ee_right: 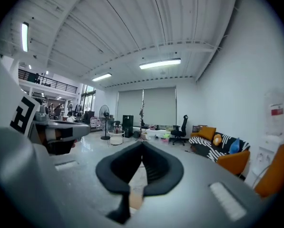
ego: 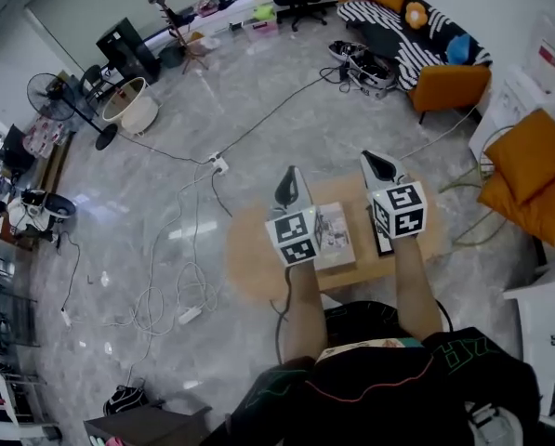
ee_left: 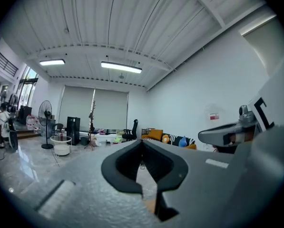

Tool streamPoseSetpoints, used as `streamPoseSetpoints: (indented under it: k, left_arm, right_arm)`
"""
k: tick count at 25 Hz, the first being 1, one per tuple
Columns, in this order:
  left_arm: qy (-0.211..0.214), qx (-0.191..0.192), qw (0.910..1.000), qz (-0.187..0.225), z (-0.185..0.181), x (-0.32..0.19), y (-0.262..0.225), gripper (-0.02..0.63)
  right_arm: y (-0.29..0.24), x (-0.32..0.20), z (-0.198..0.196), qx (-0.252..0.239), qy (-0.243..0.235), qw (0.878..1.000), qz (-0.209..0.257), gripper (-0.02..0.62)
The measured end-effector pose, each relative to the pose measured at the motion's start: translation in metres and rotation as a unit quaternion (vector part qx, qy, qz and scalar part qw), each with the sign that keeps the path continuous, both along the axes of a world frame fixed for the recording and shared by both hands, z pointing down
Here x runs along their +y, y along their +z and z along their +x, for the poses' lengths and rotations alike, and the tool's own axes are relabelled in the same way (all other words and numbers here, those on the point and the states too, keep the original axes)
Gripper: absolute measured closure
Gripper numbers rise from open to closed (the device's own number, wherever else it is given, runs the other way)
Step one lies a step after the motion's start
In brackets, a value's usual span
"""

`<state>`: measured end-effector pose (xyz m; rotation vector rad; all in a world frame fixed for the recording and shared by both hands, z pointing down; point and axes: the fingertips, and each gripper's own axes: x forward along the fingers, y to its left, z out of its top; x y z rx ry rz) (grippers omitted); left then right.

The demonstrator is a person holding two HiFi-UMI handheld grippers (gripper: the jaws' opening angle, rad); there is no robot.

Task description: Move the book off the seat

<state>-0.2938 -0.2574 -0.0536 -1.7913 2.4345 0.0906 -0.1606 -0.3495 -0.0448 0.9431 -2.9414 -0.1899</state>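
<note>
I hold the left gripper (ego: 292, 177) and right gripper (ego: 377, 163) level, each with its jaws pressed together on nothing. The book (ego: 334, 236) lies flat on the wooden desk (ego: 251, 260), at the left gripper's 3 o'clock, between both grippers.

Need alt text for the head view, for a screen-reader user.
Seen from above, a person holds the left gripper and the right gripper, both shut and empty, side by side over a wooden seat. A book lies on the seat between the forearms. Cables trail across the grey floor, and a striped sofa stands at upper right.
</note>
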Motion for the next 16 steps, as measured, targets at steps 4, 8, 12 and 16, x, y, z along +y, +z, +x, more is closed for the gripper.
streamPoseSetpoints:
  k: [4,8,12,16]
  left_arm:
    - [-0.008,-0.020,0.9998,0.005,0.002,0.003,-0.009,0.600]
    - [-0.013,-0.028,0.9995,0.007,0.006,0.003,-0.015,0.600]
    - [-0.022,-0.030,0.9993,0.008,0.004,0.001,-0.015,0.600]
    - [-0.021,-0.038,0.9990,0.013,0.010,-0.008,-0.020,0.600]
  right_arm:
    - [-0.006,-0.002,0.014,-0.013,0.010,1.000,0.006,0.592]
    - [-0.014,-0.010,0.028,-0.021,0.023,0.999,0.010,0.592]
    - [-0.015,-0.015,0.034,-0.026,0.023,0.999,0.013,0.592]
    - [-0.017,-0.023,0.040,-0.031,0.021,0.999,0.018,0.592]
